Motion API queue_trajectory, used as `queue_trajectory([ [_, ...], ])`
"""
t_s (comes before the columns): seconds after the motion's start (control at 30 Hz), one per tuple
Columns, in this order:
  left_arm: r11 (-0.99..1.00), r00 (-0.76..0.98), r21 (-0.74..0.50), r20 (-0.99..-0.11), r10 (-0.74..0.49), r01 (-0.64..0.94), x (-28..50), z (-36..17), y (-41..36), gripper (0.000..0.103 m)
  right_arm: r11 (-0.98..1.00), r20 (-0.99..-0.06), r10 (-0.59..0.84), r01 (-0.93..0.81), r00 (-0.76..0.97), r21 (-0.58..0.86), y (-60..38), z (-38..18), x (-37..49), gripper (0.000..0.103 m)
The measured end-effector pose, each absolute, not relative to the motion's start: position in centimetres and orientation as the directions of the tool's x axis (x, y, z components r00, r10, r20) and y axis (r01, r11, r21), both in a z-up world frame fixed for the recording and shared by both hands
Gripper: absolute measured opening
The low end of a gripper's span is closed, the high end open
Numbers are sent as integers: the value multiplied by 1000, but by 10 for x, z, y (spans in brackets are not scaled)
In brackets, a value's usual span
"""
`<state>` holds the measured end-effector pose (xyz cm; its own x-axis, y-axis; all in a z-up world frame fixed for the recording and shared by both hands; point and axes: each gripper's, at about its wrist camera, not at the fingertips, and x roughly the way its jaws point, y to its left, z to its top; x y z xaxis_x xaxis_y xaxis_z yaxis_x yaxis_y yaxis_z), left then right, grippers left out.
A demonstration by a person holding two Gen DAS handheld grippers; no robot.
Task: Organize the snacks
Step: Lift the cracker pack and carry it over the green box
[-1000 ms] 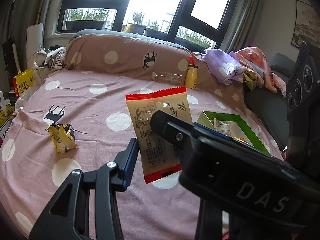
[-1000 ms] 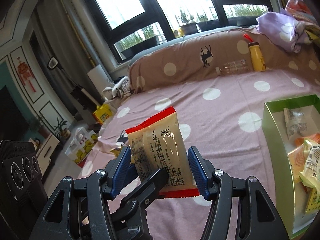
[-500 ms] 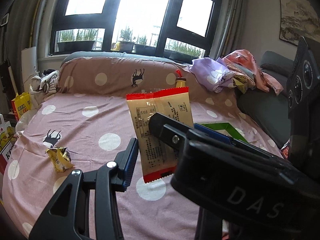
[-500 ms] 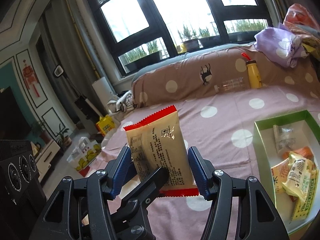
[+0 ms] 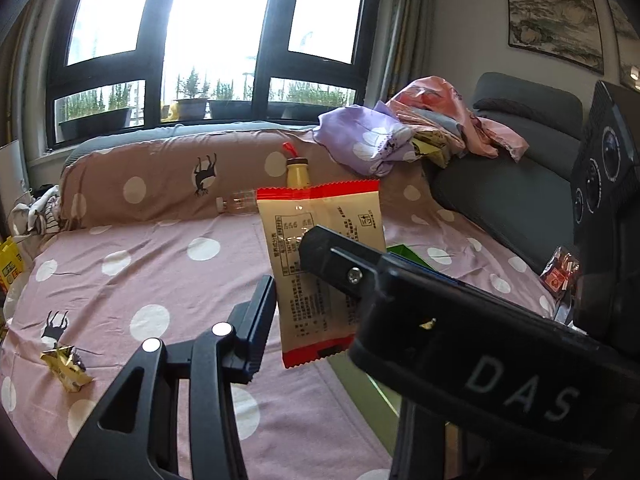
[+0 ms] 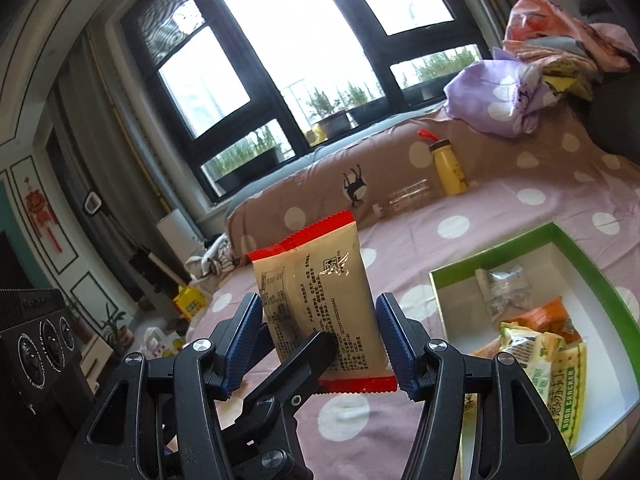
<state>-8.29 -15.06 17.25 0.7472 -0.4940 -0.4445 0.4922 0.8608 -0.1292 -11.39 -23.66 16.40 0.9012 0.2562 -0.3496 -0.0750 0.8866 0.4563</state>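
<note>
Far left of the green box (image 6: 496, 246), a crumpled yellow wrapper (image 5: 66, 366) lies alone on the spotted bed cover (image 5: 160, 264), not yet tidied.

Nearer the box, my left gripper (image 5: 288, 288) sits tight against the snack packet (image 6: 316, 280). One blue pad is right at the packet's left edge, and one black finger crosses its front face. The other pad is hidden, so I cannot tell whether this gripper clamps the packet or only rests beside it.

My right gripper (image 6: 320, 320) has the packet. Both blue pads press its long edges, and it stands upright in the air, left of the box and above the cover.

At the right, the box lies open on the bed with several snacks (image 6: 540, 344) heaped towards its near end.

The risks, as I judge them:
- The grip is on the edges only, so the soft packet could buckle and slide out before it is over the box.
- The two grippers are interlocked, so pulling them apart carelessly could snag the packet and twist it free.
- A release too early would drop it on the cover or across the box's left rim.
- Dropped on the heap, it could tip back out.
</note>
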Motion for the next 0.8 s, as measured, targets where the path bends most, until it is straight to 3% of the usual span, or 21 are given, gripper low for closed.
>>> queue_trajectory([
  [0.8,753,568,-98,-595,-568,651,-37,140,-264,40,736,-439,146,199,887,647,-352,112,-100,62],
])
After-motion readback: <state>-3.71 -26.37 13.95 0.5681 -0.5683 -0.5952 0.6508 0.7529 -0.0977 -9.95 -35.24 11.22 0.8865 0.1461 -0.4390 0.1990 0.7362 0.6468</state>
